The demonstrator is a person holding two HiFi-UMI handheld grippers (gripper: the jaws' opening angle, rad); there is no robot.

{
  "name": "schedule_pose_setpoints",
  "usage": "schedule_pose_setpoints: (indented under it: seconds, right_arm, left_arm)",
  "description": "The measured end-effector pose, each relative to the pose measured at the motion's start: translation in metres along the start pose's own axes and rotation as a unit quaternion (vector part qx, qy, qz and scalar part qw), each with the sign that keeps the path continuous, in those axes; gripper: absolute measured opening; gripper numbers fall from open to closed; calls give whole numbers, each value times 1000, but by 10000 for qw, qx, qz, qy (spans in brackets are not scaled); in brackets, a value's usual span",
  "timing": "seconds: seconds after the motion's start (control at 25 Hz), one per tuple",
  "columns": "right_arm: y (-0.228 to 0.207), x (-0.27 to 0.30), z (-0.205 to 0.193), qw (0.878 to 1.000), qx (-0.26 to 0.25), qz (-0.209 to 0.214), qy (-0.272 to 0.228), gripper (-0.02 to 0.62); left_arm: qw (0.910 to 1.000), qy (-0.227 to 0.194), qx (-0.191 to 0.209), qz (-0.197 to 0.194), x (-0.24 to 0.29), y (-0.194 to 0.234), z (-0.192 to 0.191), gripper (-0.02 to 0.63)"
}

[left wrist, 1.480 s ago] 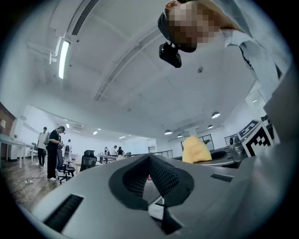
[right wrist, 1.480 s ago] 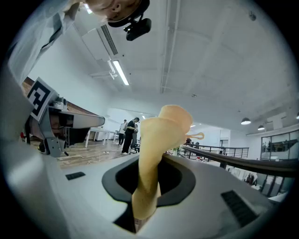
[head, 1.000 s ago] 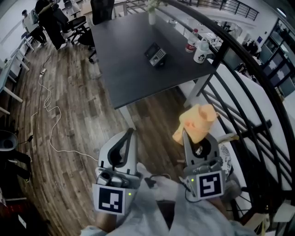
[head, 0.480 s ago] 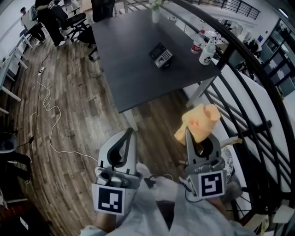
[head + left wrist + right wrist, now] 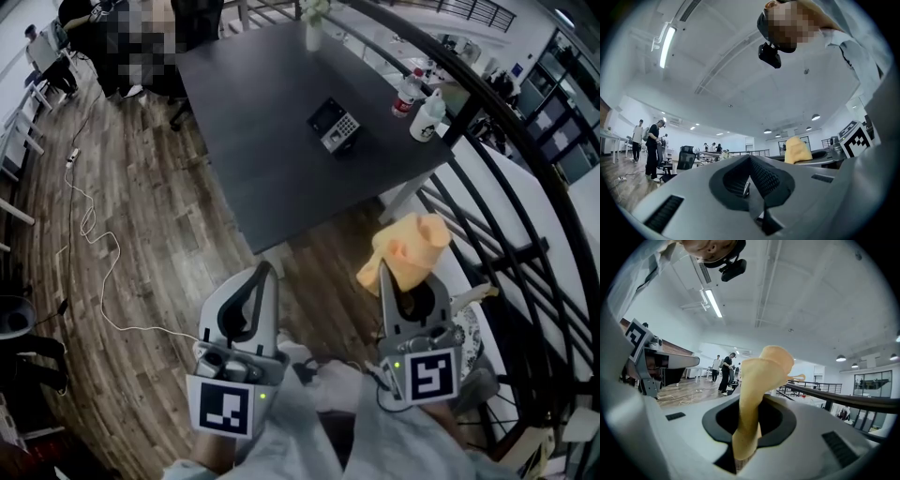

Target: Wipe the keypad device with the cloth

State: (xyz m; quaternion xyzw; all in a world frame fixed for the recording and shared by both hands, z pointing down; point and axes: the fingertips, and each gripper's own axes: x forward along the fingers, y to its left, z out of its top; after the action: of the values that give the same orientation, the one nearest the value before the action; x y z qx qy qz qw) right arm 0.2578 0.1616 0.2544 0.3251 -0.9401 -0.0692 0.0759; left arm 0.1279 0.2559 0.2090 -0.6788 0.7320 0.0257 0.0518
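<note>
The left gripper (image 5: 263,272) and right gripper (image 5: 382,274) share pale grey, smooth plastic shells that taper to narrow jaws, each with a dark rounded opening just behind the jaws and small dark slots to either side. The left jaws carry black ribbed pads (image 5: 761,176) on their inner faces. Well behind the jaws each shell ends in a cube (image 5: 223,410) bearing a black-and-white square marker, with a tiny green light (image 5: 263,396) beside it, and pale grey sleeves (image 5: 309,441) follow.
</note>
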Motion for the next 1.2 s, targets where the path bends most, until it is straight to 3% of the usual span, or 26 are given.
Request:
schedule_pose_setpoints:
  seconds: [0.52, 0.8, 1.2]
  right_arm:
    - [31, 67, 9, 9995, -24, -302, 17, 71]
    - [42, 80, 12, 9991, -57, -417, 86, 71]
    - [52, 91, 16, 9992, -158, -302, 205, 71]
  left_arm:
    - [9999, -42, -19, -132, 20, 82, -11, 12]
    - [9998, -33, -22, -190, 17, 103, -14, 12]
    - [9999, -10, -90, 47, 8, 123, -15, 12]
